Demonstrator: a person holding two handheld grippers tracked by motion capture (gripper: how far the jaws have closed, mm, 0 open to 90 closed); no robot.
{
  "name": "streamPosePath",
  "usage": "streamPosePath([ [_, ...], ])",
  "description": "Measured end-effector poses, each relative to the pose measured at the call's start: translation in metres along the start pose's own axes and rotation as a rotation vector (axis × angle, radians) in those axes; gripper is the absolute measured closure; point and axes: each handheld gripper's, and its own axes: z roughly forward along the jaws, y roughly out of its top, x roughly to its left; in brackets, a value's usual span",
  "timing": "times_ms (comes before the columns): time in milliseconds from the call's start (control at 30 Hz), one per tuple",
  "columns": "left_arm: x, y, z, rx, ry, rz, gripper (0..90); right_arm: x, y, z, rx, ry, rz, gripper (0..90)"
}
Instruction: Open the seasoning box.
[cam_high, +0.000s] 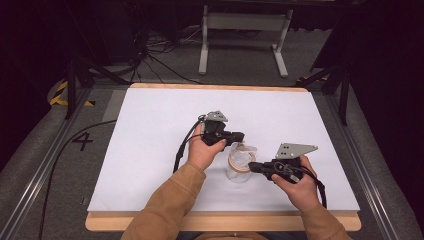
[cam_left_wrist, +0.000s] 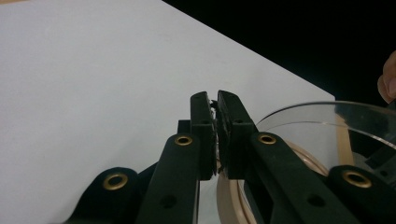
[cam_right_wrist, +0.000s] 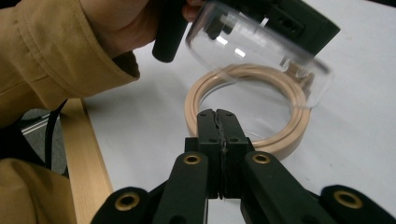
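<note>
A clear glass jar (cam_high: 237, 174) with a beige ring (cam_right_wrist: 299, 126) around its mouth stands on the white table top (cam_high: 160, 150), near the front. Its clear lid (cam_right_wrist: 243, 51) hangs tilted just above the ring. My left gripper (cam_left_wrist: 216, 99) reaches in from the left and is shut on the lid's (cam_left_wrist: 322, 116) edge. From the right comes my right gripper (cam_right_wrist: 217, 113), jaws shut, tips at the ring's near edge. Whether the ring is pinched between them I cannot tell. In the high view the left gripper (cam_high: 239, 136) sits behind the jar and the right gripper (cam_high: 251, 167) beside it.
A wooden border (cam_high: 220, 222) runs along the table's front edge, with metal rails (cam_high: 50, 155) at either side. A white stand (cam_high: 245, 22) and cables lie on the floor beyond the far edge. A black cable (cam_high: 65, 145) trails off to the left.
</note>
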Motion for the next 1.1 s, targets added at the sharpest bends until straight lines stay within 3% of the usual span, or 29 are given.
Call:
streamPosePath([
  [200,-0.001,0.000,-0.007,-0.003,0.023,0.004,83.3,-0.001,0.002,-0.003,-0.026,-0.009,0.004,90.0],
  [333,-0.004,0.003,-0.019,0.001,0.055,0.031,81.4,-0.002,0.003,-0.003,-0.031,-0.010,-0.002,90.0],
  [433,-0.006,0.005,-0.027,-0.006,0.056,0.037,80.7,-0.003,0.003,-0.003,-0.035,-0.009,-0.001,90.0],
  [567,-0.012,0.010,-0.044,0.009,0.053,0.087,79.8,-0.004,0.004,-0.004,-0.046,-0.010,-0.005,90.0],
  [733,-0.017,0.011,-0.057,0.012,0.047,0.114,79.1,-0.006,0.004,-0.004,-0.048,0.006,-0.013,90.0],
  [933,-0.023,0.009,-0.076,0.030,0.054,0.122,77.8,-0.008,0.007,-0.006,-0.059,0.006,-0.024,90.0],
  [1100,-0.022,0.003,-0.094,0.035,0.070,0.101,76.4,-0.010,0.010,-0.007,-0.066,0.007,-0.029,90.0],
])
